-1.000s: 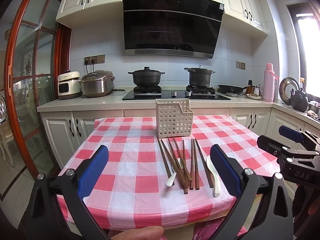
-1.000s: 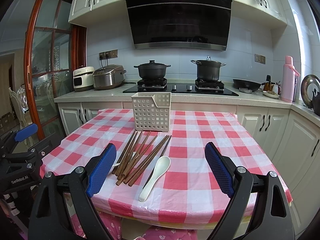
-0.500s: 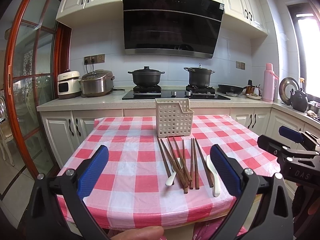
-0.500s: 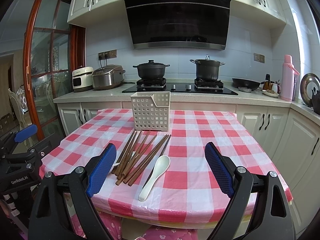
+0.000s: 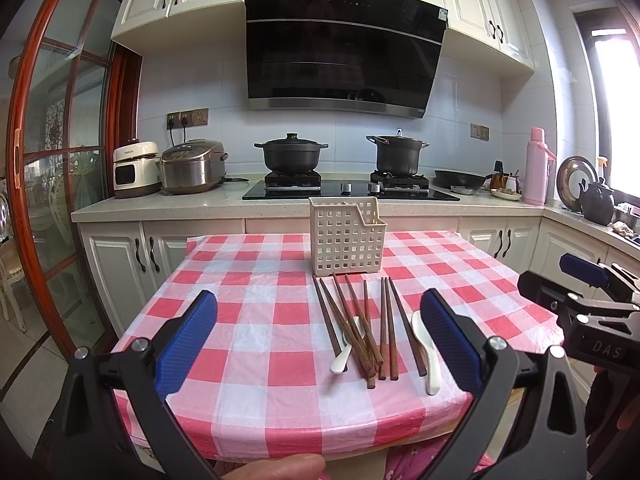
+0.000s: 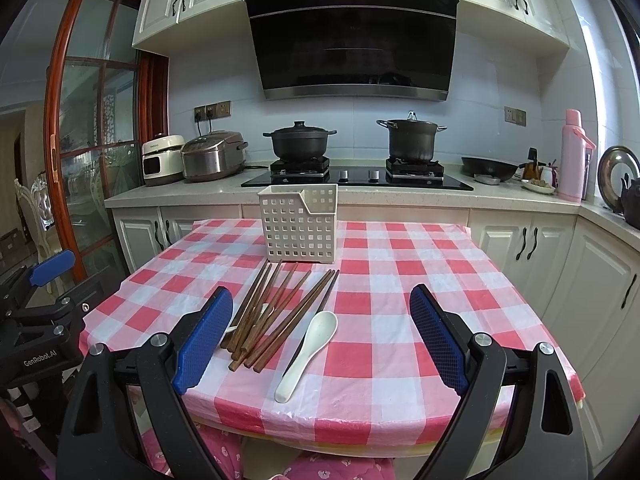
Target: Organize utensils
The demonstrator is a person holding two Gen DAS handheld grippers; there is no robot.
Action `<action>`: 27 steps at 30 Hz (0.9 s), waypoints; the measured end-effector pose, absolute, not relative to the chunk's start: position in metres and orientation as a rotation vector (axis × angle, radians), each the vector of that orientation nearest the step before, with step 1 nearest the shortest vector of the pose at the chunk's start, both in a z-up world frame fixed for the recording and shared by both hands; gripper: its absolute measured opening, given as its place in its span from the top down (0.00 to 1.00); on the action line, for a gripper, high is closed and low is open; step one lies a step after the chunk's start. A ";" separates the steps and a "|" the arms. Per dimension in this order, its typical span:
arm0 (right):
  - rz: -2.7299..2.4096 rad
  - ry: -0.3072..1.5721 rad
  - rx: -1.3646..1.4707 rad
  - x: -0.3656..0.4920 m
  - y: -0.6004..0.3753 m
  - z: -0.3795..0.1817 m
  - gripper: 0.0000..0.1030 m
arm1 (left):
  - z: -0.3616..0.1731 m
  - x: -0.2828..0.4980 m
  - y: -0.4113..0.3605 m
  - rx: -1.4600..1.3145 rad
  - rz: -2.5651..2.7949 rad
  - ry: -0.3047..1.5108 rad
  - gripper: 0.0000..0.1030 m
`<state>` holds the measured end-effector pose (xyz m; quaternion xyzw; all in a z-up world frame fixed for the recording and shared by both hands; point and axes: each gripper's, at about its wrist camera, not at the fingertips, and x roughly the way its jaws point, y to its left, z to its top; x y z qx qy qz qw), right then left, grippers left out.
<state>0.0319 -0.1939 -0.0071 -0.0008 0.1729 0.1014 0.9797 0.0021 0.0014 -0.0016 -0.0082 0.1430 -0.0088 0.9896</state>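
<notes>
Left wrist view: the left gripper (image 5: 318, 338) is held above the near edge of the checked tablecloth (image 5: 256, 320), its blue pads spread wide with nothing between them. At 3 o'clock in this view the right gripper (image 5: 584, 276) is seen from the side, clear of the table.

Right wrist view: the right gripper (image 6: 322, 340) is likewise spread wide and empty, above the near table edge. The left gripper is partly visible at 9 o'clock, off the table.

Items under inspection: a loose fan of brown chopsticks (image 5: 360, 324) is laid on the cloth, the far tips almost reaching the base of the white perforated basket (image 5: 346, 240), which stands upright at 12 o'clock from them. A white spoon (image 6: 306, 356) lies at 3 o'clock of the bundle, beside the outermost chopstick; whether they touch cannot be told. A second white spoon (image 5: 344, 354) is partly buried under the chopsticks, only bowl and handle end showing.

Progress: nothing is seen standing above the basket rim and nothing shows through its holes, so it is judged empty. No utensil is gripped. The task is assessed as not yet started in effect: every chopstick and both spoons remain to be placed in the basket. The buried spoon is judged easier to take once the chopsticks above it are removed.
</notes>
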 end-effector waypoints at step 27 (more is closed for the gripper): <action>0.149 0.601 0.091 0.136 -0.198 -0.084 0.18 | -0.071 0.134 0.019 0.043 -0.059 0.518 0.05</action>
